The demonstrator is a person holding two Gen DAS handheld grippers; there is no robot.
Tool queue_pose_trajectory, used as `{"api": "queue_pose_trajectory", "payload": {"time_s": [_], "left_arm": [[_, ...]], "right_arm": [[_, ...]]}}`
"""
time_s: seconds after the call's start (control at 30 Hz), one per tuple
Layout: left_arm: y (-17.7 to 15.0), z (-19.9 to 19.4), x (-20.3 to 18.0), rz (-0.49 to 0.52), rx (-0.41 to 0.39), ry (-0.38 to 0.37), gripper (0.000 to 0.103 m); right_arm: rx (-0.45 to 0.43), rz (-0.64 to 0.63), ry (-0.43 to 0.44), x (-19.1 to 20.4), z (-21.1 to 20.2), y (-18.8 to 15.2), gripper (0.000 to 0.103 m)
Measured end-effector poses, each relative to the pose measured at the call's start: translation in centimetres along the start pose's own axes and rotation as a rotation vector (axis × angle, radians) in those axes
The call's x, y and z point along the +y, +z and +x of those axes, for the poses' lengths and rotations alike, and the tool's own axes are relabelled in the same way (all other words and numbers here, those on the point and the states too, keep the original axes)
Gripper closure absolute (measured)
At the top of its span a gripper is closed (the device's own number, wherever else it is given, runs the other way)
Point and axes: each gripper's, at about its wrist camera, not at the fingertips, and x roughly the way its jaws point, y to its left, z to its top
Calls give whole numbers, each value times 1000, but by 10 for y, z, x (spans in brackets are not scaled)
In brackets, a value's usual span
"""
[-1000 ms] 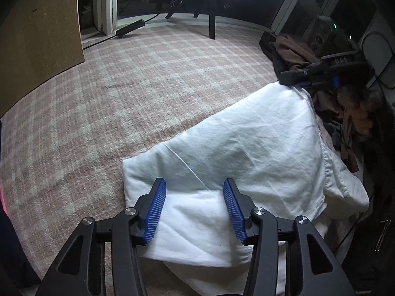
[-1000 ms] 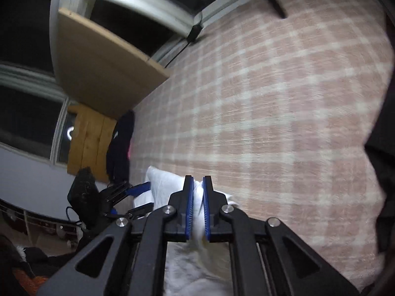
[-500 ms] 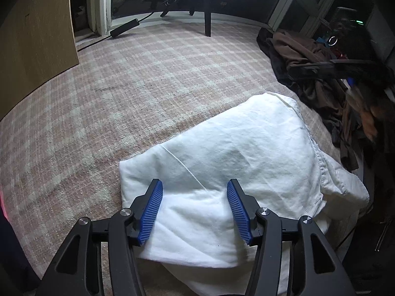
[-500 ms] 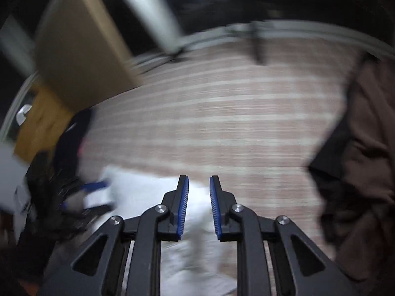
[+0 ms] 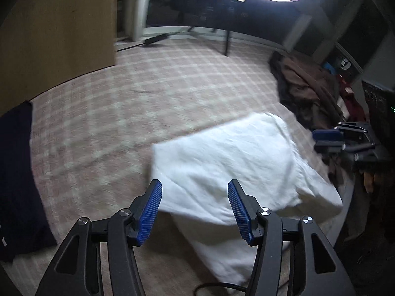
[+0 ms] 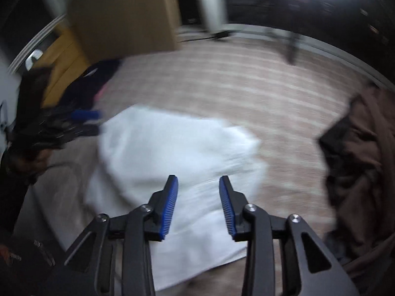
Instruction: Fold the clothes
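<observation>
At the far left of the left wrist view, a dark navy garment (image 5: pixel 17 180) lies on the pink plaid bedcover (image 5: pixel 103 113), below a tan board (image 5: pixel 56 24) leaning at the back. Toward the middle, the left gripper (image 5: pixel 195 192) hangs over the near edge of the folded white garment (image 5: pixel 237 157), its blue fingers (image 5: pixel 150 212) well apart and pressing on nothing. The white garment lies flat on the bedcover, its lower layer spilling toward the camera. To its right a heap of brown clothes (image 5: pixel 306 91) sits near the bed's edge, and the right gripper (image 5: pixel 328 139) shows beside the garment's right side. In the blurred right wrist view, that gripper's fingers (image 6: pixel 170 204) are opening above the white garment, with no cloth caught between them; the brown heap lies at the right.
</observation>
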Motion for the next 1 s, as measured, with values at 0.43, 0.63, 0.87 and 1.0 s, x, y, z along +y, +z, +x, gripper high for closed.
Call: {"api": "queue_pose_trajectory", "payload": {"time_s": [0.43, 0.63, 0.87, 1.0], "left_arm": [[-38, 29, -14, 17, 124, 100, 48], [-45, -17, -19, -66, 16, 20, 47], [-64, 25, -43, -58, 121, -33, 46], [-77, 23, -40, -53, 146, 12, 46]], "right_arm": [[161, 40, 5, -7, 17, -73, 52], [-25, 129, 79, -6, -28, -78, 53], [99, 110, 131, 11, 16, -110, 53], [195, 79, 148, 7, 8, -149, 53]]}}
